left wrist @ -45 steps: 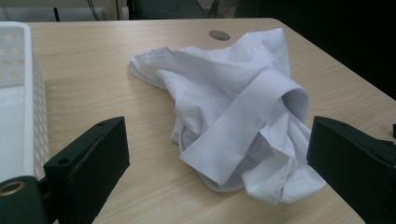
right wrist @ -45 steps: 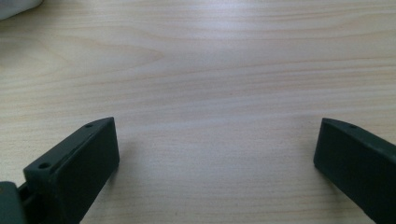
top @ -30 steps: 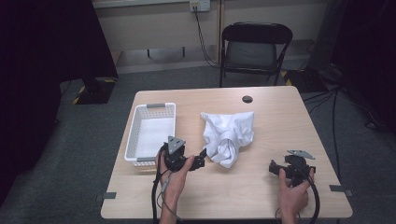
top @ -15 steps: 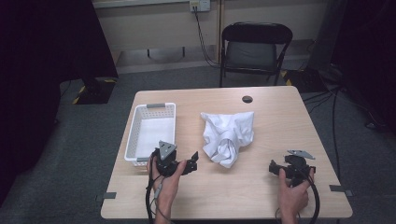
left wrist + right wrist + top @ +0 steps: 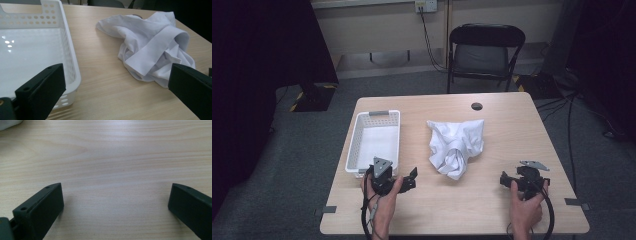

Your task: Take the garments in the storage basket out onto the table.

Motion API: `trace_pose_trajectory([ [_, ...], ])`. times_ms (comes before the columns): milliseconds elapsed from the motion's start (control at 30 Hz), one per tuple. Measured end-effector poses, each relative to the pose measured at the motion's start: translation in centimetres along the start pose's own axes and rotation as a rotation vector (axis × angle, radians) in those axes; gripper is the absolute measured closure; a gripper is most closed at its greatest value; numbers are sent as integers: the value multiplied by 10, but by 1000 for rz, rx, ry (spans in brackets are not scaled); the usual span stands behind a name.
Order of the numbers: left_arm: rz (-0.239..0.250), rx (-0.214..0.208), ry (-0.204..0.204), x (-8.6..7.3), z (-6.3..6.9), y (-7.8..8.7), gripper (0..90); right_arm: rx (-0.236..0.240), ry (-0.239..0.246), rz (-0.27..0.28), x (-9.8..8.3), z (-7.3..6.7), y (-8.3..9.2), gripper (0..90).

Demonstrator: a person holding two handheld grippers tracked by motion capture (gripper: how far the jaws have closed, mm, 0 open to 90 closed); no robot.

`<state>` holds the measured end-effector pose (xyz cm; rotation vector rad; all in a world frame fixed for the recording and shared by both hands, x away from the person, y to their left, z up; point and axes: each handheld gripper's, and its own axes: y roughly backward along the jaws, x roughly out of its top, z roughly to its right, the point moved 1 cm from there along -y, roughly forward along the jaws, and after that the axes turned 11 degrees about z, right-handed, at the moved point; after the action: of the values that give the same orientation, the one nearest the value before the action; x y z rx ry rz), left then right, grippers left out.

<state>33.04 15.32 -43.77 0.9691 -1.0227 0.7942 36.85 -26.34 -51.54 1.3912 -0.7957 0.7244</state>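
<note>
A crumpled white shirt [image 5: 456, 145] lies in the middle of the wooden table [image 5: 472, 215]. A white perforated basket [image 5: 374, 116] stands empty to its left. By the basket's near right corner, my left gripper [image 5: 413, 178] points right toward the shirt. Its jaws have just been opening and stand wide with nothing between them. In the left gripper view the shirt [image 5: 152, 47] lies ahead between the left gripper's [image 5: 115, 68] jaws, with the basket wall [image 5: 72, 55] at the left. My right gripper [image 5: 503, 180] rests at the near right, open over bare wood [image 5: 116, 186].
A black folding chair [image 5: 484, 50] stands behind the table's far edge. A round cable hole [image 5: 476, 106] sits near the far edge. Cables trail from both grippers off the near edge. Dark curtains flank the room.
My left gripper has drawn back from the shirt, moving left and toward the person, to the basket's near corner. The shirt and the right gripper stay put.
</note>
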Motion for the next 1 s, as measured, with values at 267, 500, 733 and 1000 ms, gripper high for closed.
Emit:
trace_pose_trajectory([
  [267, -3, 23, 11, -7, -10, 8, 2, 0, 0, 0, 0, 0, 0, 0],
  [500, 2, 58, 27, -14, -20, 19, 2, 0, 0, 0, 0, 0, 0, 0],
  [733, -29, 88, 13, -24, -25, 21, 2, 0, 0, 0, 0, 0, 0, 0],
  [1000, -69, 131, 8, -39, -31, 20, 2, 0, 0, 0, 0, 0, 0, 0],
])
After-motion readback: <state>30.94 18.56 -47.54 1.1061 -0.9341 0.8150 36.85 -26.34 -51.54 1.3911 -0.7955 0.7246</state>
